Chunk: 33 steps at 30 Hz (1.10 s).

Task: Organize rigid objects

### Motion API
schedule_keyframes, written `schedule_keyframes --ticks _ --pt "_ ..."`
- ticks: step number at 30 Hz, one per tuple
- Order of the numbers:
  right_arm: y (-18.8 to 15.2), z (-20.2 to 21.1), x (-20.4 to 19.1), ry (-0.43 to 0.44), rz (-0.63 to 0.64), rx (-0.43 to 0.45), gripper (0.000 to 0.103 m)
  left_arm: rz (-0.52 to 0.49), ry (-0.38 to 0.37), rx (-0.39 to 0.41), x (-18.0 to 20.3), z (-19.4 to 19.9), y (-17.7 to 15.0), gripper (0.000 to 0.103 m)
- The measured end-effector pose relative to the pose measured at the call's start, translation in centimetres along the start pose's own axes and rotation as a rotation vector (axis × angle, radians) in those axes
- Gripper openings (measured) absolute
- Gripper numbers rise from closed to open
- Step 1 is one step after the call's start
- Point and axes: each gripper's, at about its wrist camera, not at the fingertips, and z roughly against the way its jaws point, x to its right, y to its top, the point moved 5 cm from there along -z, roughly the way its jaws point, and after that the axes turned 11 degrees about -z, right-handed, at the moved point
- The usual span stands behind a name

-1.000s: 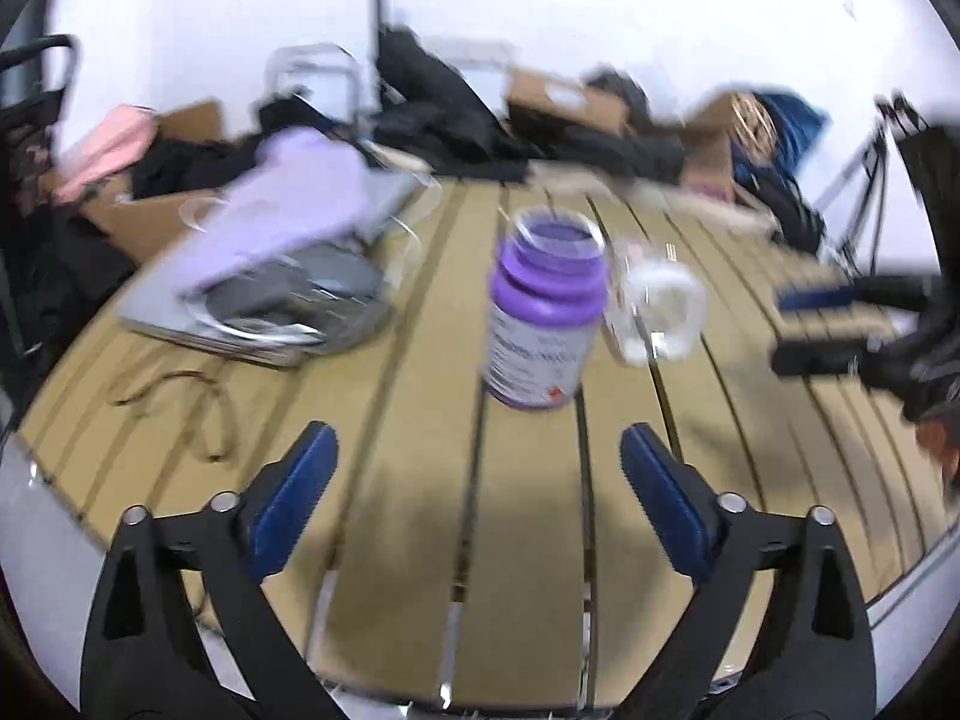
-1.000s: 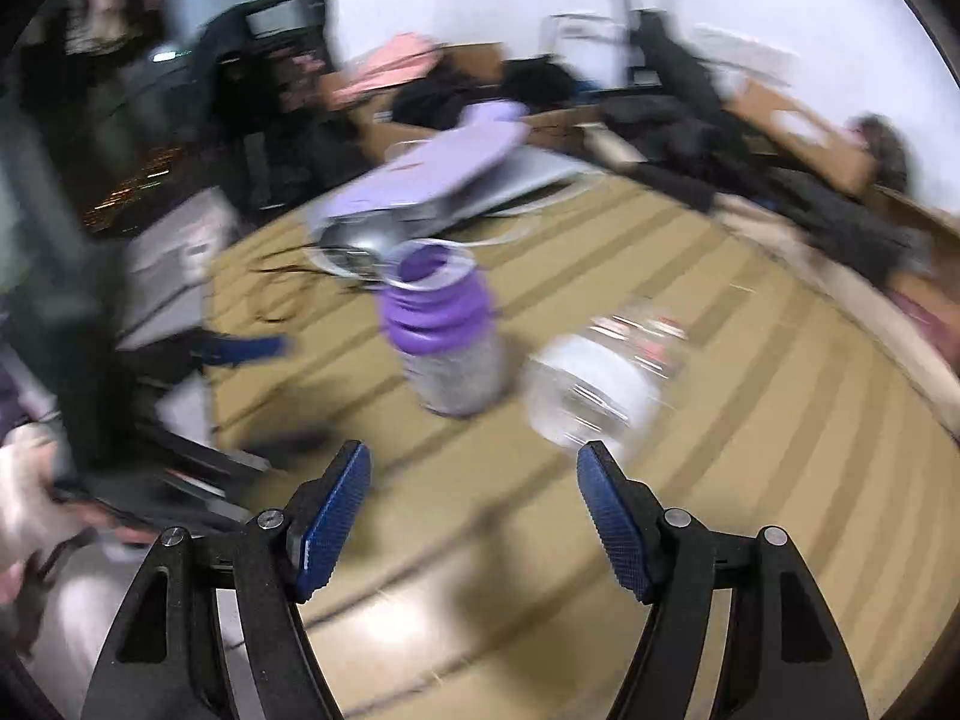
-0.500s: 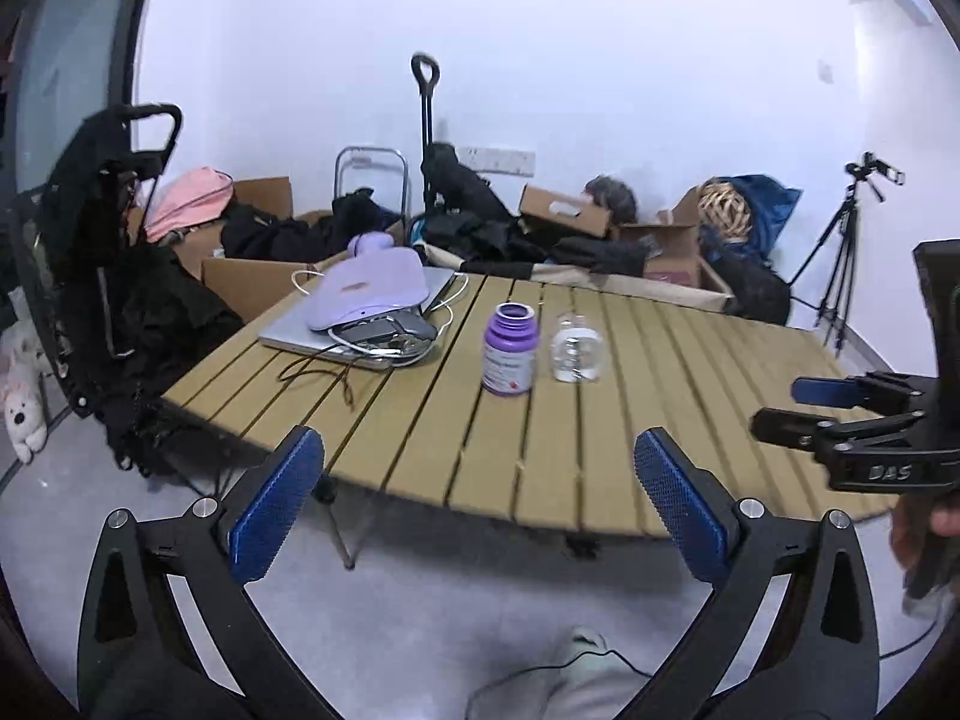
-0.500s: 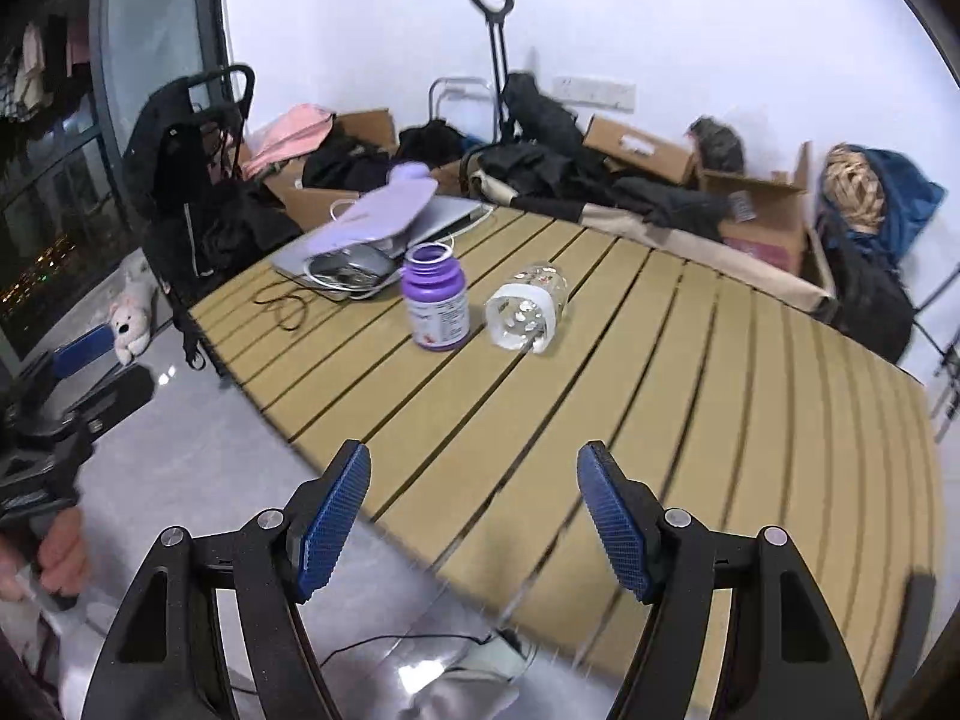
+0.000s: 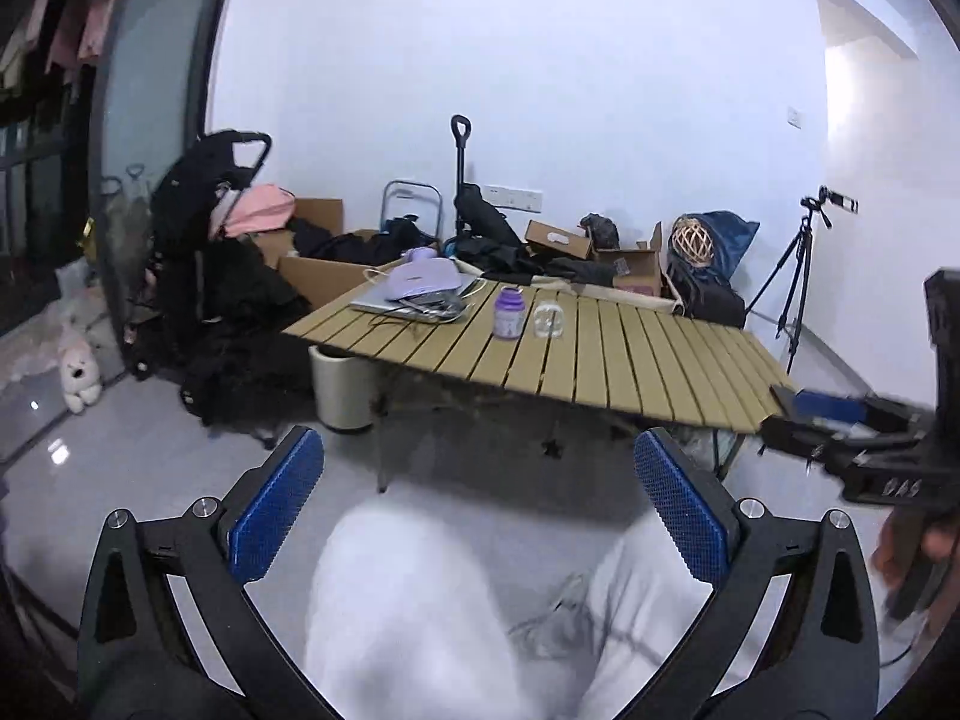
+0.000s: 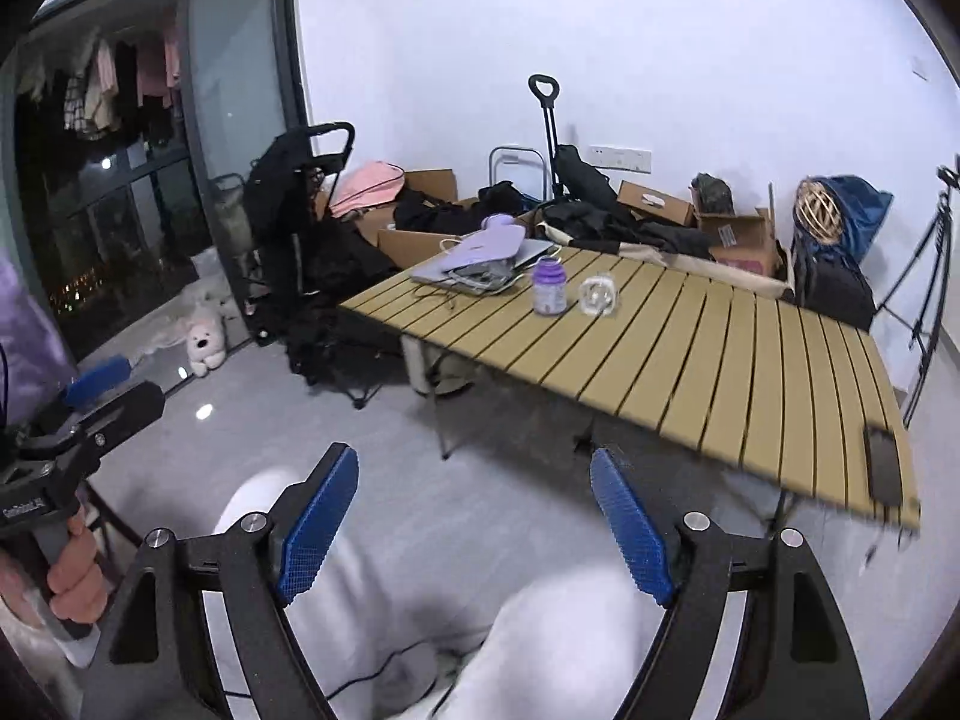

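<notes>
A purple bottle (image 5: 507,314) stands upright on the slatted wooden table (image 5: 600,366), with a clear jar (image 5: 548,320) lying on its side just right of it. Both also show in the right wrist view: the bottle (image 6: 550,286) and the jar (image 6: 597,295). My left gripper (image 5: 480,510) is open and empty, held far back from the table above the person's white trousers. My right gripper (image 6: 474,525) is open and empty too, equally far from the table.
A laptop with a purple case (image 5: 420,291) and cables lies at the table's far left. A dark phone (image 6: 882,468) lies at the table's near right corner. A white bin (image 5: 342,387) stands under the table. A stroller (image 6: 300,228), boxes and a tripod (image 5: 798,276) line the walls.
Both grippers have pulled far back from the table, so the bottle and jar look much smaller. Both stay open and empty. The bottle and jar have not moved.
</notes>
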Motion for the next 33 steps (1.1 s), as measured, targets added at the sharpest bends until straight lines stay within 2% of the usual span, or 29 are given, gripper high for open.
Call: schedule_keyframes --ticks 3,4,6,7,9,13,15,20,33 --pt "-3.9 3.4 -1.0 -0.014 0.016 0.034 0.086 0.012 0.024 -0.005 -0.3 3.4 -4.1 0.103" --pt "-5.3 3.9 -1.3 -0.024 -0.007 0.031 0.091 0.021 0.037 -0.012 -0.3 4.3 -5.7 0.103" --pt "-8.7 4.7 -2.5 0.026 0.011 -0.012 0.091 0.066 0.056 -0.013 -0.4 5.6 -8.0 0.103" --pt "-9.6 4.9 -2.9 0.023 0.031 -0.013 0.091 0.078 0.048 -0.007 -0.2 6.2 -8.9 0.103" --pt "-11.3 5.7 -3.8 0.006 0.049 0.034 0.091 0.057 0.043 -0.004 0.3 6.7 -9.6 0.103" --pt "-13.7 6.1 -5.8 0.071 0.03 0.061 0.091 0.012 0.077 0.041 1.2 8.5 -9.3 0.103" --pt "-14.0 6.0 -6.6 0.088 0.063 0.035 0.091 0.01 0.08 0.062 1.3 9.2 -9.2 0.103" --pt "-13.3 6.4 -6.6 0.108 0.04 0.057 0.091 0.012 0.076 0.06 1.4 9.6 -9.8 0.103" --pt "-13.5 6.3 -5.9 0.1 0.02 0.045 0.091 0.008 0.067 0.068 1.9 10.1 -9.8 0.103"
